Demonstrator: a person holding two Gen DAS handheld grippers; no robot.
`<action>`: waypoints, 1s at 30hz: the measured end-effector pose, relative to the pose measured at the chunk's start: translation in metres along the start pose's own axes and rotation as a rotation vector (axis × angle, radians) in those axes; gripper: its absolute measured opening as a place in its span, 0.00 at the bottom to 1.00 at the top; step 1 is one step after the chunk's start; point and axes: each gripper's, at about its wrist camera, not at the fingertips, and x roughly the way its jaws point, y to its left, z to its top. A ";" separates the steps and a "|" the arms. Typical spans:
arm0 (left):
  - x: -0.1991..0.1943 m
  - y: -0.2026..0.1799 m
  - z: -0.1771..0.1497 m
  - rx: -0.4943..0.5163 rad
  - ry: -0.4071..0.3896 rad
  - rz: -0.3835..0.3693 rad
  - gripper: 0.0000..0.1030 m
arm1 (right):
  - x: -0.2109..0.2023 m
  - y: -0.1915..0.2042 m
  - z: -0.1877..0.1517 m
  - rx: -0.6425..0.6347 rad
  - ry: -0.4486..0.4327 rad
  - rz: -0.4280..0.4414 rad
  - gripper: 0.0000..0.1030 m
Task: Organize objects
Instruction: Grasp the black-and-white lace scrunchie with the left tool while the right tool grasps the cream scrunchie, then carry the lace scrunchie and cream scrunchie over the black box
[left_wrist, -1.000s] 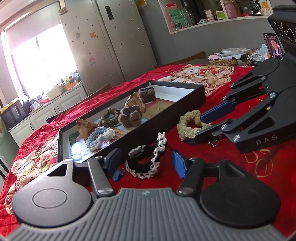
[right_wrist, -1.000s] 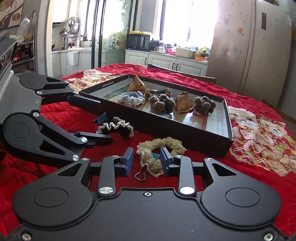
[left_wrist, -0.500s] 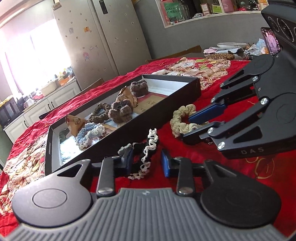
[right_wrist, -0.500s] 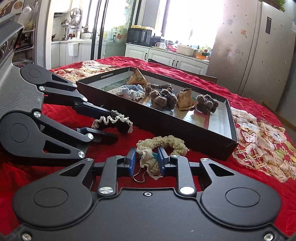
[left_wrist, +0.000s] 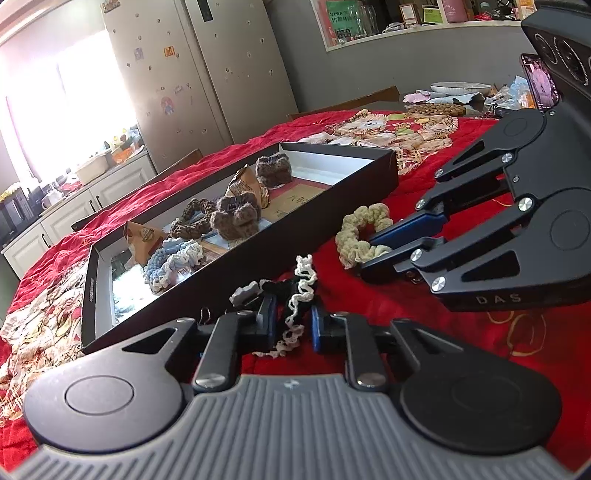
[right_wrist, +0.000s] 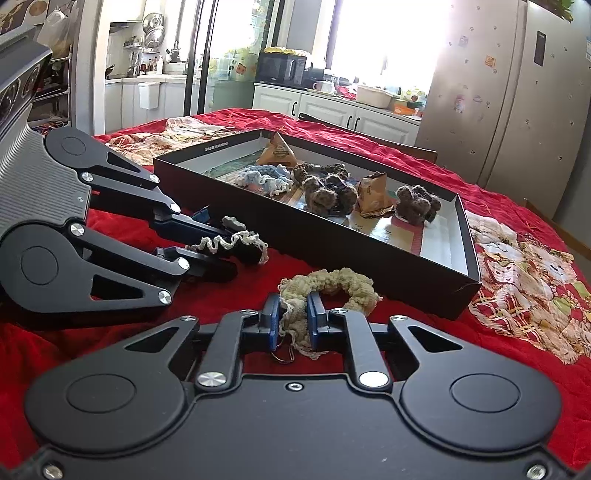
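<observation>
My left gripper is shut on a black scrunchie with a white frilly edge, which also shows in the right wrist view. My right gripper is shut on a beige crocheted scrunchie, which also shows in the left wrist view. Both scrunchies are low over the red tablecloth, just in front of a long black box. The box holds a blue-and-white scrunchie, brown crocheted pieces and two tan triangular packets.
The box's front wall stands right behind both grippers. Patterned cloths lie on the table at the box's right end and its far left. A phone and dishes sit at the far table end. Fridge and kitchen counters are beyond.
Both grippers closed from open onto their scrunchies. The left one now pinches the black-and-white scrunchie, the right one the beige scrunchie.
</observation>
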 end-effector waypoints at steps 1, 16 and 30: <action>0.000 0.000 0.000 -0.001 0.000 0.000 0.20 | 0.000 0.000 0.000 0.000 -0.001 0.001 0.14; -0.001 0.005 0.000 -0.041 0.000 -0.006 0.13 | -0.007 -0.007 -0.001 0.042 -0.044 0.019 0.11; -0.012 0.011 0.005 -0.095 -0.039 -0.022 0.12 | -0.024 -0.015 0.001 0.101 -0.110 0.050 0.11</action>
